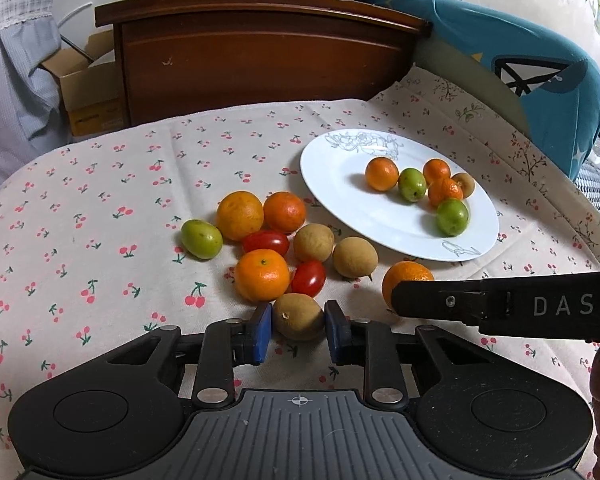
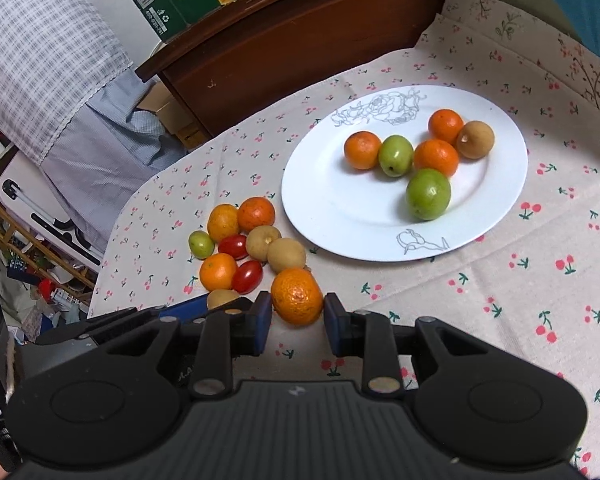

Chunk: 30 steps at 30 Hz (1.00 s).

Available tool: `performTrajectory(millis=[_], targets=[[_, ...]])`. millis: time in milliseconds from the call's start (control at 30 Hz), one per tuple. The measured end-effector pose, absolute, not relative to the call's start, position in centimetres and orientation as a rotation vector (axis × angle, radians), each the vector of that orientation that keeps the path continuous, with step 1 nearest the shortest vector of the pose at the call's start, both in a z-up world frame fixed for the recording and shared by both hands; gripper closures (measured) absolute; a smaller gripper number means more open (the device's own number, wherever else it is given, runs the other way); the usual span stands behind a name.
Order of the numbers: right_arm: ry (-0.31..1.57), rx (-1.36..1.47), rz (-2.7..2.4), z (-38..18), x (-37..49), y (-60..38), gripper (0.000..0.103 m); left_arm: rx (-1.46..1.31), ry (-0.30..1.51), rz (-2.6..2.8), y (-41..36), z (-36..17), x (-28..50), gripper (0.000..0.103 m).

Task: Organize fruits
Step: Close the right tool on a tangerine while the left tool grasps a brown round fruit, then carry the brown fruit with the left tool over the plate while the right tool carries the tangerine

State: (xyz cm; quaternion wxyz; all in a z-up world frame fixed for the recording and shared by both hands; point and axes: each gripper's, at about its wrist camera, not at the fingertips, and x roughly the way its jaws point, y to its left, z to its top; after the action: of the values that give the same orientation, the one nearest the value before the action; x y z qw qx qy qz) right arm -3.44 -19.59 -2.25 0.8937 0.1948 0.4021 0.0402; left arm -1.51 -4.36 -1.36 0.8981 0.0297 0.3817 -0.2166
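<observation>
Where the cherry-print cloth point(image 1: 100, 208) covers the tabletop, a white plate point(image 2: 340, 216) serves as the landmark; it carries three small oranges, two green fruits and one brown longan. Left of the plate, loose fruit lies in a cluster on the cloth. The left gripper point(image 1: 298, 330) brackets a brown longan point(image 1: 298, 316) at the near edge of that cluster, pads at its sides; whether they press it cannot be told. The right gripper point(image 2: 297, 322) brackets an orange point(image 2: 297, 296) just below the plate's near-left rim. Behind the plate stands a dark wooden headboard point(image 1: 260, 56) with cartons on top.
</observation>
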Motion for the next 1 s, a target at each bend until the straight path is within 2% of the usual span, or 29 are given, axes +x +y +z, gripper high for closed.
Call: performTrajectory(millis=[333, 600, 1000], targets=[[0.836, 0.39, 0.1, -2.3, -3.4, -19.1, 0.075, 0.067, 0.791, -0.442, -4.1, -1.0, -2.2, 0.078], [0.809, 0.369, 0.136, -1.2, -4.2, -18.5, 0.075, 0.05, 0.743, -0.431, -3.3, 1.3, -3.4, 0.078], [0.716, 0.342, 0.144, 2.9, -5.2, -19.1, 0.075, -0.004, 0.692, -0.473, -3.2, 4.6, -3.3, 0.078]])
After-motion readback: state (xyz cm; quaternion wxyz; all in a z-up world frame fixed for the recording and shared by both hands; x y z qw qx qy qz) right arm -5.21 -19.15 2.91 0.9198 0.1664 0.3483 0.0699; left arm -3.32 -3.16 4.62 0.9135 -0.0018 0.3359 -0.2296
